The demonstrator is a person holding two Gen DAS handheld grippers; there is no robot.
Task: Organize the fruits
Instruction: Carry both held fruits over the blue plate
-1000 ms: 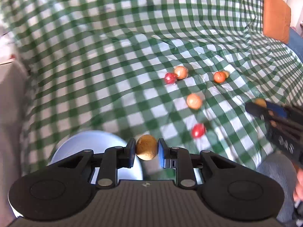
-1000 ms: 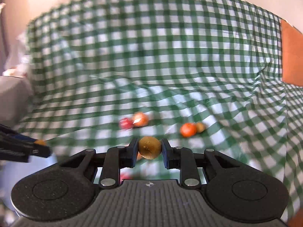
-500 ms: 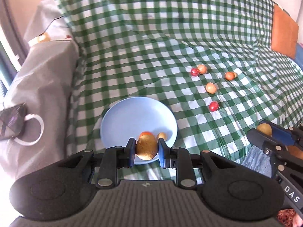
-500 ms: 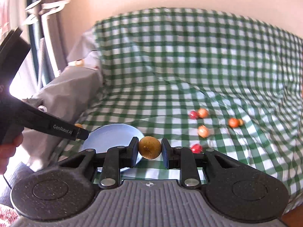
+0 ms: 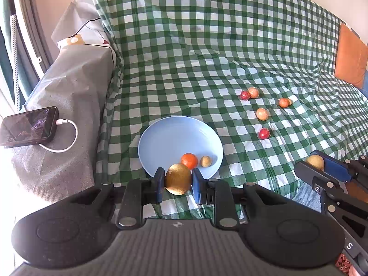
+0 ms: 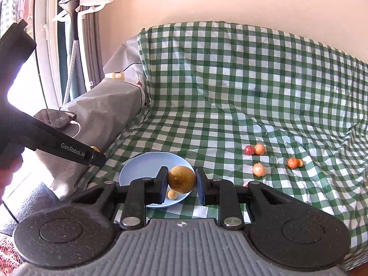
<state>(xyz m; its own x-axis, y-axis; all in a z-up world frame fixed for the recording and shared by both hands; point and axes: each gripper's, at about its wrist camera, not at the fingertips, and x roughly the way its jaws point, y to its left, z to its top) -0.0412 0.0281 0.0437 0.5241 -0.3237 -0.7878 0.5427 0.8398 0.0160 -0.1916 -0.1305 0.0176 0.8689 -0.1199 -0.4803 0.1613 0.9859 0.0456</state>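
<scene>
My left tool [image 5: 177,182] grips a brown fruit [image 5: 178,179] at the blue plate's [image 5: 174,135] near rim, nearer than my right tool [image 6: 181,182], likewise loaded

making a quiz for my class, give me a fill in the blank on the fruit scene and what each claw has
1. The plate is coloured ____.
2. The number of fruits lying in the plate is ____.
3. The left claw and the right claw each grip a brown ____.
4. The phone lies on a ____ cover.

Missing words: blue; two; fruit; grey
</scene>
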